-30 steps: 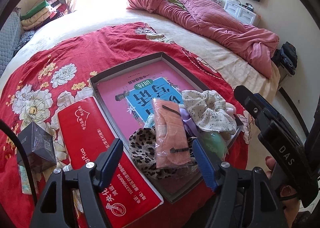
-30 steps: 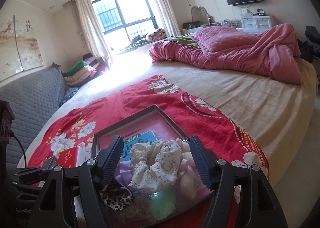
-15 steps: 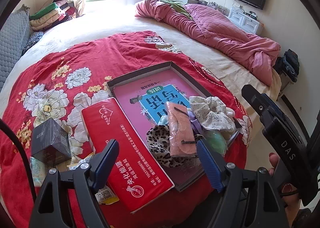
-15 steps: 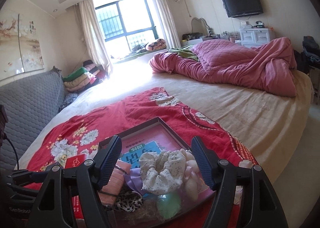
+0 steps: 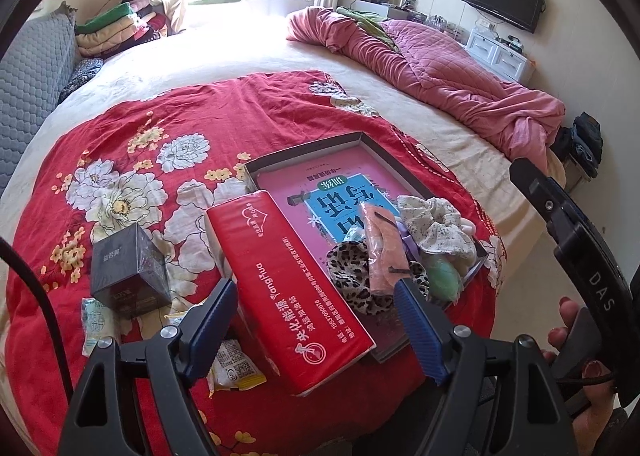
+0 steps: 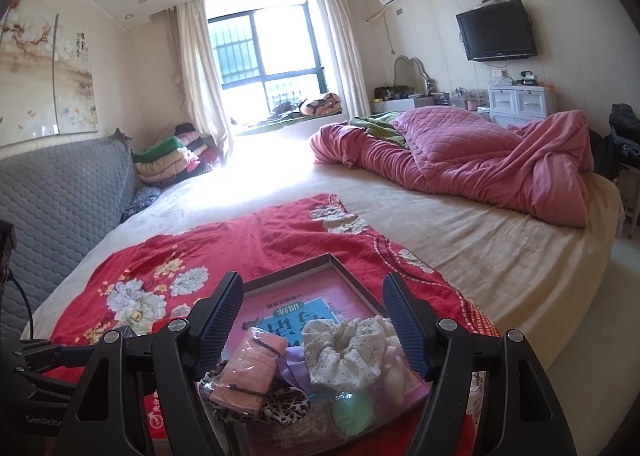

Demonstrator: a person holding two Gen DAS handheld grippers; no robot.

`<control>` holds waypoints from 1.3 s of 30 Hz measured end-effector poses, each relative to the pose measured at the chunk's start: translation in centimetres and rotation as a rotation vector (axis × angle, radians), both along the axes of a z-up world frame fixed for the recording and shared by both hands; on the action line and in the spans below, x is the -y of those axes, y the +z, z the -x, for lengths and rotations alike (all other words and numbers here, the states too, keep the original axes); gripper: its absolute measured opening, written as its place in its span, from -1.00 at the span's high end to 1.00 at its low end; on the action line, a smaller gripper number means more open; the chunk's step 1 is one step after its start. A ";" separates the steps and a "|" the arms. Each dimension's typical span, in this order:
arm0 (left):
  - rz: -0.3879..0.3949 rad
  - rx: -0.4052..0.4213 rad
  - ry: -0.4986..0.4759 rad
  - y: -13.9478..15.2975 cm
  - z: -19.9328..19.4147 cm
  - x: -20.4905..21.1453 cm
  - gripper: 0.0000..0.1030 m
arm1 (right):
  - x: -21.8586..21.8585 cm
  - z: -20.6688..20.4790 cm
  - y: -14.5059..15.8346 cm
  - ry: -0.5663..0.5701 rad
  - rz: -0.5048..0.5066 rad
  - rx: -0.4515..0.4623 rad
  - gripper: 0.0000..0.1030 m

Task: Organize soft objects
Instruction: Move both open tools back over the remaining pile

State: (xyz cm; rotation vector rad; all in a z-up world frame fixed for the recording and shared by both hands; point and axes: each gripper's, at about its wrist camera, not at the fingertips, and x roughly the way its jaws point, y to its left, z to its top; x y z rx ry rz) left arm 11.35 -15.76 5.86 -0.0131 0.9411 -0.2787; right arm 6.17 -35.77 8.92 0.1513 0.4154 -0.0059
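Observation:
A dark shallow box (image 5: pixel 304 154) with a pink book in it lies on the red floral cloth (image 5: pixel 160 128). In its near end lie soft items: a white floral scrunchie (image 5: pixel 436 222), a pink folded cloth (image 5: pixel 382 248), a leopard scrunchie (image 5: pixel 352 276) and a green piece (image 5: pixel 440 276). The same pile shows in the right wrist view, with the scrunchie (image 6: pixel 344 348) and pink cloth (image 6: pixel 250 372). My left gripper (image 5: pixel 316 316) is open and empty above a red tissue pack (image 5: pixel 280 272). My right gripper (image 6: pixel 312 320) is open and empty above the pile.
A dark cube box (image 5: pixel 128 272) and small snack packets (image 5: pixel 234 370) lie left of the tissue pack. A pink quilt (image 5: pixel 440 68) is bunched at the far right of the bed. A grey padded headboard (image 6: pixel 60 192) stands left. The bed edge drops off at right.
Both grippers have drawn back and up from the box, so more of the bed shows. The tissue pack now sits between the left fingers. Both stayed open.

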 end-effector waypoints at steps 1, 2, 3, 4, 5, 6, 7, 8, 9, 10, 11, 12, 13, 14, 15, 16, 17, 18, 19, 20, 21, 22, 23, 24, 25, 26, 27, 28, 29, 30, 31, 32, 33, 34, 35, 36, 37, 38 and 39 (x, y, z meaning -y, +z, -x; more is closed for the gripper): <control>-0.003 0.000 0.003 0.1 0.1 -0.2 -0.54 | -0.3 0.2 0.2 0.005 0.004 0.003 -0.43; -0.005 0.003 0.007 0.2 0.2 -0.5 -0.54 | -0.6 0.3 0.3 0.011 0.007 0.004 -0.43; -0.006 0.007 0.010 0.4 0.3 -0.7 -0.54 | -0.8 0.4 0.4 0.011 0.010 0.003 -0.43; -0.009 0.011 0.011 0.5 0.4 -0.9 -0.54 | -1.1 0.4 0.5 0.018 0.009 0.003 -0.43; -0.013 0.014 0.016 0.6 0.5 -1.1 -0.54 | -1.3 0.5 0.6 0.028 0.004 0.004 -0.43; -0.015 0.014 0.022 0.7 0.6 -1.4 -0.54 | -1.6 0.7 0.7 0.038 0.002 0.004 -0.43; -0.013 0.013 0.023 0.8 0.6 -1.6 -0.54 | -2.0 0.8 0.9 0.051 0.002 0.006 -0.43; -0.009 0.015 0.024 0.9 0.7 -1.9 -0.54 | -2.4 0.9 1.0 0.061 0.005 0.011 -0.43; -0.010 0.018 0.028 1.0 0.9 -2.2 -0.54 | -2.8 1.0 1.1 0.069 0.012 0.014 -0.43; -0.010 0.019 0.031 1.1 1.1 -2.5 -0.54 | -3.2 1.1 1.2 0.081 0.017 0.013 -0.43; -0.008 0.021 0.033 1.1 1.2 -2.8 -0.54 | -3.7 1.1 1.3 0.093 0.020 0.012 -0.43; -0.008 0.022 0.036 1.2 1.3 -3.1 -0.54 | -4.2 1.2 1.3 0.104 0.022 0.011 -0.43; -0.011 0.020 0.040 1.2 1.4 -3.4 -0.54 | -4.6 1.3 1.4 0.115 0.024 0.010 -0.43; -0.011 0.021 0.044 1.3 1.5 -3.7 -0.54 | -5.1 1.3 1.4 0.126 0.029 0.009 -0.43; -0.009 0.024 0.049 1.4 1.7 -4.0 -0.54 | -5.6 1.4 1.5 0.136 0.035 0.007 -0.43; -0.008 0.024 0.054 1.4 1.8 -4.2 -0.54 | -6.0 1.4 1.5 0.143 0.040 0.006 -0.43; -0.007 0.025 0.056 1.5 1.9 -4.6 -0.54 | -6.4 1.5 1.6 0.152 0.042 0.007 -0.43; -0.008 0.025 0.059 1.5 2.0 -4.9 -0.54 | -6.9 1.6 1.7 0.164 0.043 0.008 -0.43; -0.008 0.025 0.064 1.5 2.1 -5.3 -0.54 | -7.2 1.7 1.7 0.175 0.045 0.009 -0.43; -0.006 0.028 0.070 1.6 2.2 -5.6 -0.54 | -7.6 1.7 1.8 0.185 0.052 0.008 -0.43; -0.004 0.028 0.077 1.6 2.3 -6.0 -0.54 | -8.1 1.8 1.8 0.194 0.056 0.006 -0.43; 0.001 0.030 0.082 1.7 2.4 -6.4 -0.54 | -8.5 1.9 1.9 0.205 0.060 0.006 -0.43; 0.004 0.033 0.088 1.7 2.6 -6.9 -0.54 | -8.8 2.0 2.0 0.215 0.062 0.007 -0.43; 0.007 0.034 0.097 1.8 2.7 -7.4 -0.54 | -9.1 2.1 2.0 0.224 0.064 0.006 -0.43; 0.010 0.036 0.105 1.8 2.8 -7.9 -0.54 | -9.6 2.1 2.0 0.234 0.067 0.001 -0.43; 0.008 0.040 0.115 1.8 3.0 -8.4 -0.54 | -10.0 2.1 1.9 0.245 0.067 -0.003 -0.43; 0.004 0.041 0.124 1.8 3.0 -8.9 -0.54 | -10.4 2.2 2.0 0.250 0.067 -0.006 -0.43; 0.000 0.043 0.134 1.8 3.2 -9.4 -0.54 | -10.9 2.3 2.0 0.262 0.069 -0.010 -0.43; -0.001 0.046 0.144 1.8 3.3 -9.9 -0.54 | -11.3 2.4 2.0 0.273 0.071 -0.011 -0.43; -0.002 0.048 0.156 1.8 3.5 -10.6 -0.55 | -11.8 2.6 2.0 0.279 0.075 -0.011 -0.43; -0.005 0.048 0.169 1.7 3.6 -11.3 -0.55 | -12.2 2.7 2.0 0.290 0.079 -0.012 -0.43; -0.004 0.048 0.182 1.6 3.7 -12.0 -0.55 | -12.7 2.8 1.9 0.302 0.084 -0.014 -0.43; -0.006 0.047 0.190 1.5 3.8 -12.6 -0.54 | -13.2 2.9 1.9 0.307 0.090 -0.018 -0.43; -0.009 0.045 0.199 1.4 3.9 -13.2 -0.55 | -13.7 2.9 1.8 0.314 0.096 -0.023 -0.43; -0.009 0.044 0.212 1.2 4.0 -13.9 -0.55 | -14.2 2.9 1.7 0.324 0.098 -0.030 -0.43; -0.011 0.042 0.223 1.0 4.1 -14.6 -0.55 | -14.7 2.9 1.6 0.330 0.102 -0.038 -0.43; -0.010 0.036 0.235 0.8 4.1 -15.3 -0.55 | -15.1 2.8 1.4 0.333 0.111 -0.045 -0.43; -0.006 0.033 0.250 0.6 4.2 -16.0 -0.55 | -15.5 2.7 1.3 0.334 0.120 -0.054 -0.43; -0.007 0.027 0.263 0.3 4.2 -16.8 -0.55 | -15.8 2.5 1.0 0.333 0.131 -0.067 -0.43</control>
